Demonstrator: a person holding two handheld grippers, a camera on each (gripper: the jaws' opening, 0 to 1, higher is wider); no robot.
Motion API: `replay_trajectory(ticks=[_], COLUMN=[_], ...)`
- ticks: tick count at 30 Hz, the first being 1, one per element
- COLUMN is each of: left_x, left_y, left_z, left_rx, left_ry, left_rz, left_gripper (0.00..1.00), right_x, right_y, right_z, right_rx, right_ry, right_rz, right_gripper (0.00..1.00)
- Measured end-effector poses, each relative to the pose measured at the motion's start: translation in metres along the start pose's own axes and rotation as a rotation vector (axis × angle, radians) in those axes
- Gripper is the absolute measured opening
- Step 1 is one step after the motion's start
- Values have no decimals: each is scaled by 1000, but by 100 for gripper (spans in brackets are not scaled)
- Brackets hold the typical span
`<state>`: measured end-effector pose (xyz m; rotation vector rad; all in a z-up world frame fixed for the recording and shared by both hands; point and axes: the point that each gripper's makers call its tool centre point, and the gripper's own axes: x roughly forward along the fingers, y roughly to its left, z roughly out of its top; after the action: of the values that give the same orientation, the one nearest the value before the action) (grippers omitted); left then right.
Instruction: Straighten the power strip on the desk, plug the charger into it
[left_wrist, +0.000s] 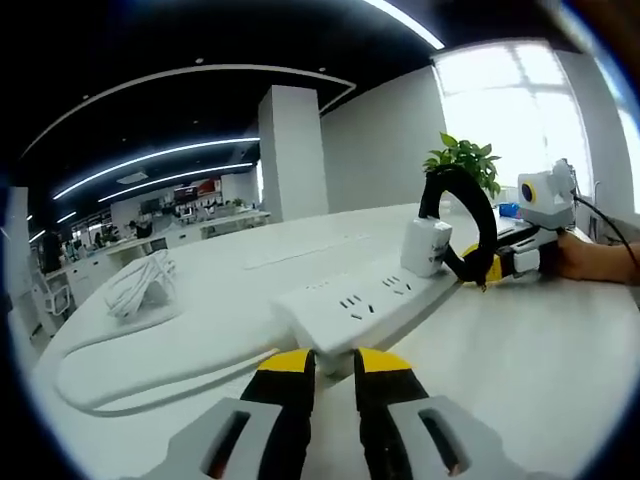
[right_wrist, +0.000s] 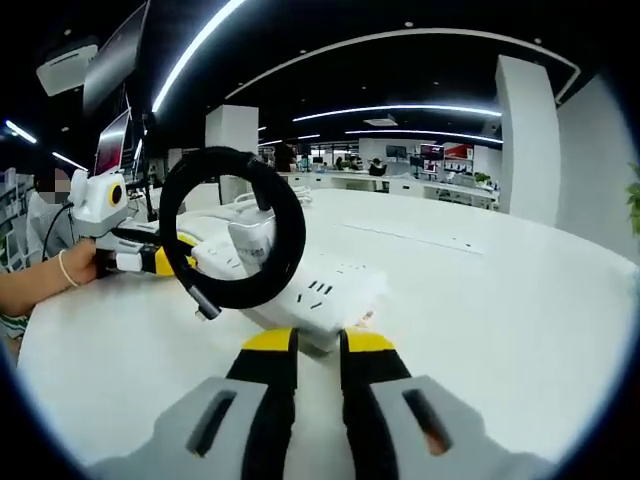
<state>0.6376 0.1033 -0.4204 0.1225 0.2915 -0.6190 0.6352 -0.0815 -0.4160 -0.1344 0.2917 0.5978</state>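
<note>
Your left gripper (left_wrist: 334, 362) sits at 6 o'clock in the left gripper view, yellow-tipped jaws clenched with only a sliver between them and nothing held; their tips lie just at the near edge of the white power strip (left_wrist: 368, 300). The strip lies flat on the white counter (left_wrist: 540, 360), running from centre towards 2 o'clock. The white charger (left_wrist: 427, 246) stands upright on the strip's far end; whether its pins are fully seated cannot be judged. A black looped cable (left_wrist: 472, 205) arches from the charger. No brand or lettering on strip or charger is legible.

In the right gripper view, your right gripper (right_wrist: 318, 345) is at 6 o'clock, jaws likewise clenched and empty, tips just beside the strip's end. The cable loop stands in front of the charger.

A coiled white cord (left_wrist: 140, 283) rests on the counter at 9 o'clock in the left gripper view, well apart from the strip. A potted plant (left_wrist: 465, 158) stands at 1 o'clock before a bright window (left_wrist: 520, 100).

Room: open office, dark ceiling with curved light strips (right_wrist: 420, 108), white pillar (left_wrist: 292, 150), monitors (right_wrist: 112, 140) at 10 o'clock in the right gripper view; screen writing is unreadable.
</note>
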Motion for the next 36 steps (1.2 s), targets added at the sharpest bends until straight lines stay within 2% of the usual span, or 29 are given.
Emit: replay_trajectory(ticks=[12, 24, 28, 30, 32, 36], left_x=[-8, -10, -10, -12, -15, -16], left_y=[-7, -10, -11, -8, -7, -4], left_z=[-1, -1, 2, 13, 12, 8], left_rx=[-3, -18, -33, -59, -54, -20], left_ry=[11, 8, -6, -62, -62, -57], left_rz=[-10, -20, -35, -15, -16, 12], left_gripper=[14, 15, 20, 22, 23, 40], right_x=[-11, -16, -15, -16, -16, -19], right_y=[5, 7, 7, 10, 10, 10], right_z=[-2, -3, -1, 0, 0, 2], right_rx=[38, 24, -100, -102, -106, -110], right_ry=[10, 14, 10, 4, 2, -12], right_rz=[-26, -25, -20, -27, -30, -35], right_gripper=[14, 14, 16, 20, 26, 30])
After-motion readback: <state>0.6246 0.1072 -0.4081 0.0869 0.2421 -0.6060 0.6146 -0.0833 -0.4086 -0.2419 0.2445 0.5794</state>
